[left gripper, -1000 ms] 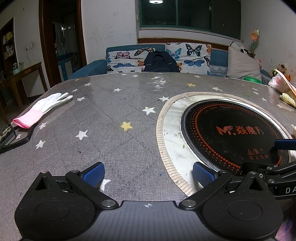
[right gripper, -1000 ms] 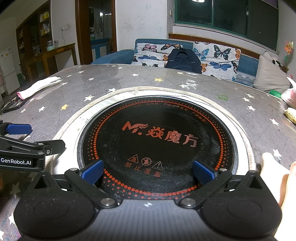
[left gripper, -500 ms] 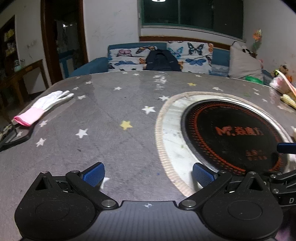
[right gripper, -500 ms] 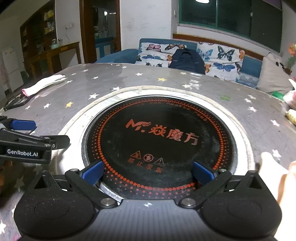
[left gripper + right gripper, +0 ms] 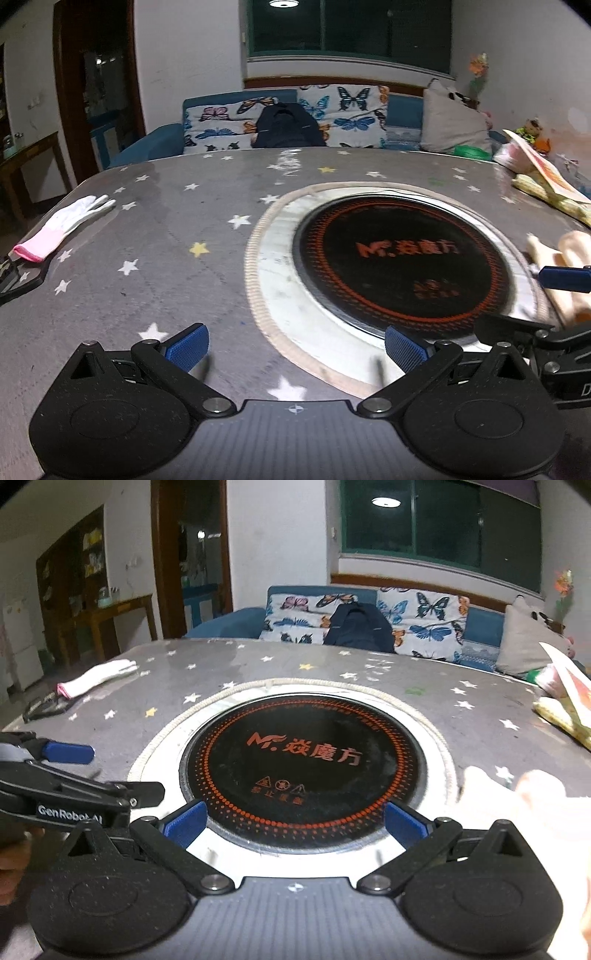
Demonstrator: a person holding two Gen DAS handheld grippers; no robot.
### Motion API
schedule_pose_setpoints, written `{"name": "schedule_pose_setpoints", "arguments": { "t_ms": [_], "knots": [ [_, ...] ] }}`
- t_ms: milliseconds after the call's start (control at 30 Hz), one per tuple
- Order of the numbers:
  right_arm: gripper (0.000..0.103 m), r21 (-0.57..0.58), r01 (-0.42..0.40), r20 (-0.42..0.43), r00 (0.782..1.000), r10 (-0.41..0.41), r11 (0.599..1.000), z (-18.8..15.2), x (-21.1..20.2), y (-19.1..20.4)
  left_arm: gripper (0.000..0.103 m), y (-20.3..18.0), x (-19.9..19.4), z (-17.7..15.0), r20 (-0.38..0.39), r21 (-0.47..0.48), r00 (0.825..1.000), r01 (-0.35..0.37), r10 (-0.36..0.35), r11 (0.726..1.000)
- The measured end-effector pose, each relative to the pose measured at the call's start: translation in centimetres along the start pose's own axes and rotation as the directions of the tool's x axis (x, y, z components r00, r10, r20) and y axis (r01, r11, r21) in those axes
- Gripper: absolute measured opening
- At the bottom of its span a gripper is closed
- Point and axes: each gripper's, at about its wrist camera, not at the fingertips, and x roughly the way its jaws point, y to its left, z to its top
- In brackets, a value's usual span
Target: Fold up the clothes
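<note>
Left of the black hob [image 5: 399,258], I am holding my left gripper [image 5: 295,347] spread and empty, my right gripper [image 5: 295,823] likewise over it, pale cloth [image 5: 509,805] lying rightward, its fold state unreadable.

Pale cream garment [image 5: 491,805], bunched, blurred, on the table's right edge beside the cooktop ring
</note>
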Motion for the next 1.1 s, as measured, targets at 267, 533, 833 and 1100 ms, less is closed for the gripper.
{"name": "schedule_pose_setpoints", "arguments": {
  "t_ms": [267, 533, 833, 1100],
  "knots": [
    [0.103, 0.014, 0.046, 0.034, 0.998, -0.047, 0.999, -1.7, -4.4, -1.4, 0.103, -2.4, -1.8, -0.4, -0.014, 0.038, 0.998, 0.063, -0.063, 0.997],
    [0.103, 0.023, 0.126, 0.06, 0.99, -0.127, 0.992, -3.6, -9.1, -3.4, 0.103, -5.0, -2.6, -0.4, -0.041, 0.063, 0.99, 0.14, -0.137, 0.988],
    [0.099, 0.029, 0.267, 0.085, 0.959, -0.269, 0.963, -5.0, -13.8, -6.6, 0.103, -8.2, -2.9, -0.1, -0.079, 0.113, 0.976, 0.211, -0.203, 0.971],
    [0.096, 0.066, 0.355, 0.085, 0.929, -0.359, 0.933, -5.5, -15.8, -9.5, 0.103, -10.7, -2.9, 0.5, -0.103, 0.151, 0.969, 0.239, -0.226, 0.959]
  ]
}}
